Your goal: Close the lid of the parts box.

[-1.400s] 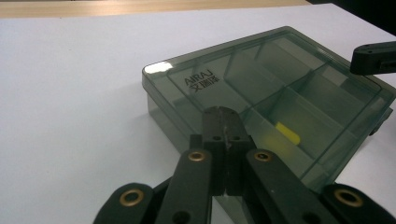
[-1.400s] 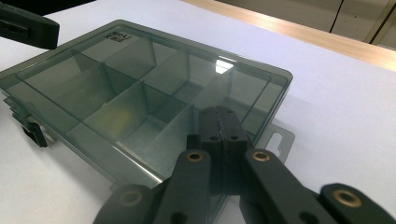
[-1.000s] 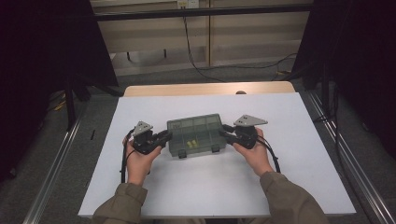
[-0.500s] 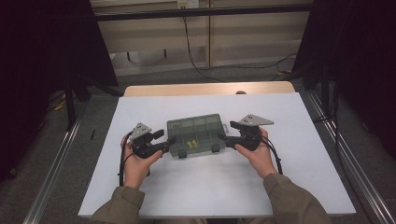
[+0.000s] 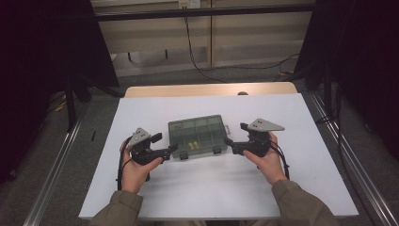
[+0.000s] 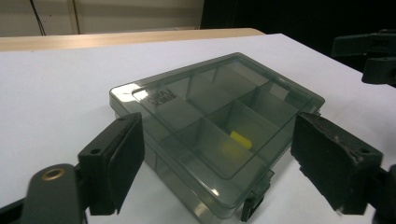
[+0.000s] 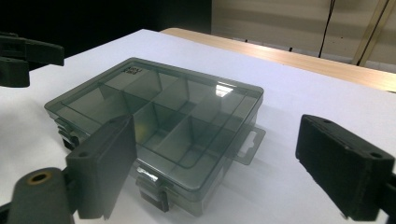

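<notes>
Both grippers, left [image 5: 172,149] & right [image 5: 229,141], have just been opening, jaws wide w/ nothing gripped; lidded compartment box [image 5: 197,135] sits on the white table [image 5: 282,188] just ahead, btwn their fingertips, apparently released, latches unopened.

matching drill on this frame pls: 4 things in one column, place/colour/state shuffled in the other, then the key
Things
1. compartment box
2. left gripper
3. yellow pieces
4. table sheet

Descriptions
A. white, spread under everything
B. smoky clear, lid closed, lying flat
C. inside one compartment, seen through the lid
D. jaws open, off the box's near left corner

Pairs: 1-B, 2-D, 3-C, 4-A

The right gripper mirrors the left at the box's other end, open as well; both sets of jaws have just been opening and neither presses on the box.
</notes>
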`<state>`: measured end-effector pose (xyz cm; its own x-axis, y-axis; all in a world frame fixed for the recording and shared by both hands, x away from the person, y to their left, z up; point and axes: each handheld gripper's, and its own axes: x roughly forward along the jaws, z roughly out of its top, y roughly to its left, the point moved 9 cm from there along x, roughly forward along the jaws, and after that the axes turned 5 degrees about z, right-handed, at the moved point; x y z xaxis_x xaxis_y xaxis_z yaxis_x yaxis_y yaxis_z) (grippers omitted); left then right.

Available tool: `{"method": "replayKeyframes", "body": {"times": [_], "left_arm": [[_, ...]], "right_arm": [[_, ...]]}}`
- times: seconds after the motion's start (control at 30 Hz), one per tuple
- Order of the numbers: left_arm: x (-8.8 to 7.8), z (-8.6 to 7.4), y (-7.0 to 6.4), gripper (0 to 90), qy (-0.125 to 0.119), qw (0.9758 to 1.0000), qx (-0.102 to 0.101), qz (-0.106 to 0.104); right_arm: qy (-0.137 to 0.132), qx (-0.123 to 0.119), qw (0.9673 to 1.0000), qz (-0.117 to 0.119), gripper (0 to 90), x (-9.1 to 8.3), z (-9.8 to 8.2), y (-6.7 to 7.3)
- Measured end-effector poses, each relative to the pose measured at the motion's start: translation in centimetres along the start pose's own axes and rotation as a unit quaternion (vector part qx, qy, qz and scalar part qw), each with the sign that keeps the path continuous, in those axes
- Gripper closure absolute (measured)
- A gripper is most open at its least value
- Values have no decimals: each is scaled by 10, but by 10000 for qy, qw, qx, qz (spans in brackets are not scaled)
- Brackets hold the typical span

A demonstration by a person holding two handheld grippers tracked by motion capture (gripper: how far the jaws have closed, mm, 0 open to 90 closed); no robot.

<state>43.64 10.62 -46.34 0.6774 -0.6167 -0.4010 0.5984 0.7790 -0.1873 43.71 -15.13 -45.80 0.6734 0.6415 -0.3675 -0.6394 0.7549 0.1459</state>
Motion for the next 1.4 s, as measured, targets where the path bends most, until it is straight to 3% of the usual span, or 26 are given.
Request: {"method": "replayKeyframes", "body": {"times": [0.67, 1.4], "left_arm": [[-17, -9, 1, 110, -132, 9998, 91, -89], [-35, -15, 3, 73, -204, 9995, 209, -145]], "right_arm": [[-165, -100, 9998, -74, 79, -31, -8, -8], [-218, -195, 9995, -77, 77, -49, -16, -10]]}}
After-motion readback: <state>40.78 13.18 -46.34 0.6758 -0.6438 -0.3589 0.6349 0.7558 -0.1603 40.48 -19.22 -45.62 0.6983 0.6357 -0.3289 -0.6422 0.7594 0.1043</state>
